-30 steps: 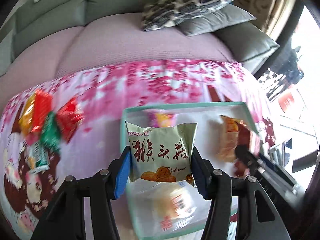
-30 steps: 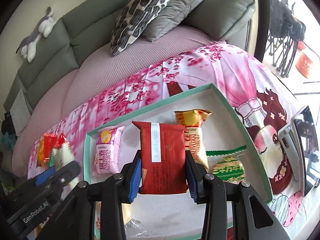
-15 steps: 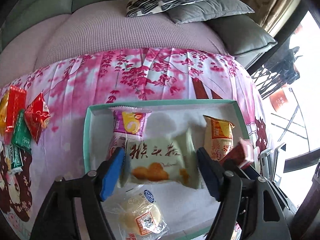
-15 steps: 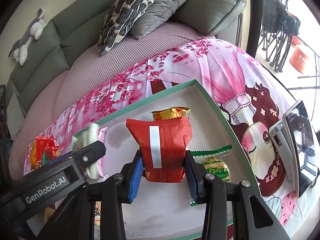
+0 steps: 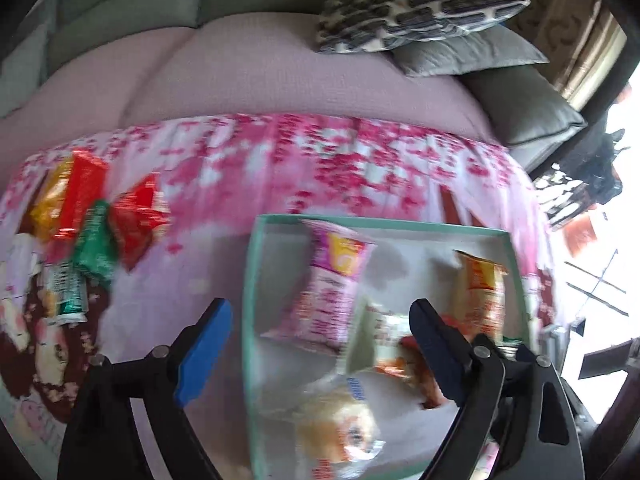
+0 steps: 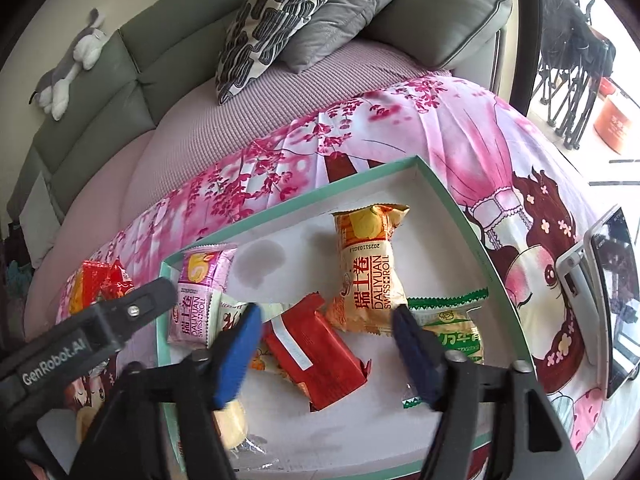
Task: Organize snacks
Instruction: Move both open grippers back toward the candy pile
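A teal-rimmed white tray (image 6: 448,196) (image 5: 250,280) lies on a pink cloth and holds several snack packs. My right gripper (image 6: 326,350) is open above the tray; a red pack (image 6: 320,354) lies flat beneath it, over a pale green pack (image 6: 232,314). An orange Swiss-roll pack (image 6: 370,268), a pink one (image 6: 198,292) and a green-edged one (image 6: 452,330) lie around it. My left gripper (image 5: 322,344) is open and empty over the tray's left rim; the pale green pack (image 5: 384,340) and pink pack (image 5: 332,284) lie below it.
Loose red, orange and green snack packs (image 5: 92,216) lie on the cloth left of the tray. A phone on a stand (image 6: 608,292) sits right of the tray. A sofa with cushions (image 6: 288,20) is behind. A clear-wrapped bun (image 5: 344,436) lies in the tray's near corner.
Both grippers opened. The right one let go of the red pack, which now lies in the tray on the pale green pack dropped by the left. The left gripper moved left.
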`<state>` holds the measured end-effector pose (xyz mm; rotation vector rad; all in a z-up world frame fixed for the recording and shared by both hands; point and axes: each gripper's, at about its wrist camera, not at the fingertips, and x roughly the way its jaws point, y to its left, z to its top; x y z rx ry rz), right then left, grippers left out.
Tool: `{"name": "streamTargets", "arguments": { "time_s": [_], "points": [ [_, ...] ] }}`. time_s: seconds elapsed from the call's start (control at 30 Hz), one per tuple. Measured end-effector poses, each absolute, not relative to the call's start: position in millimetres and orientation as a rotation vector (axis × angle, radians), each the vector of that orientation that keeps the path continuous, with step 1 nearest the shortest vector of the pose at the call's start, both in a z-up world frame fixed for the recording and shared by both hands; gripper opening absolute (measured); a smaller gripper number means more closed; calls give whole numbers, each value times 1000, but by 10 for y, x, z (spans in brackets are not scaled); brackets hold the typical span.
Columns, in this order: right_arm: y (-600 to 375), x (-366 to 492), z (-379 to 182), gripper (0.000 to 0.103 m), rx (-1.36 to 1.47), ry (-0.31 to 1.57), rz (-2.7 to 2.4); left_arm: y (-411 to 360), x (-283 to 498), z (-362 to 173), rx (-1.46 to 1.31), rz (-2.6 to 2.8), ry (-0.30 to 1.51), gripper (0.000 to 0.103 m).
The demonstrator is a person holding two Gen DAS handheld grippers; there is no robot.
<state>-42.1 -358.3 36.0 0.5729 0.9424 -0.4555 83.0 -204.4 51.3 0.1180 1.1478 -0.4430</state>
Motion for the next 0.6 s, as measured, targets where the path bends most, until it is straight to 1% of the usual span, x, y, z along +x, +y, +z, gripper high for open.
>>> {"name": "streamTargets", "arguments": {
  "time_s": [0.07, 0.17, 0.2, 0.27, 0.6],
  "points": [
    [-3580, -410, 346, 90, 565, 947, -466, -1964, 858, 474, 133, -399, 1143, 91],
    [-3585, -403, 331, 95, 561, 954, -476, -1851, 901, 397, 144, -343, 1142, 92],
    [-3589, -404, 328, 98, 563, 955, -478, -1811, 910, 365, 146, -326, 1142, 94],
    [-3600, -410, 319, 103, 566, 955, -484, -1750, 918, 328, 156, -305, 1139, 96],
    [-3573, -393, 317, 103, 550, 953, -489, -1457, 867, 97, 178, -234, 1149, 96]
  ]
}}
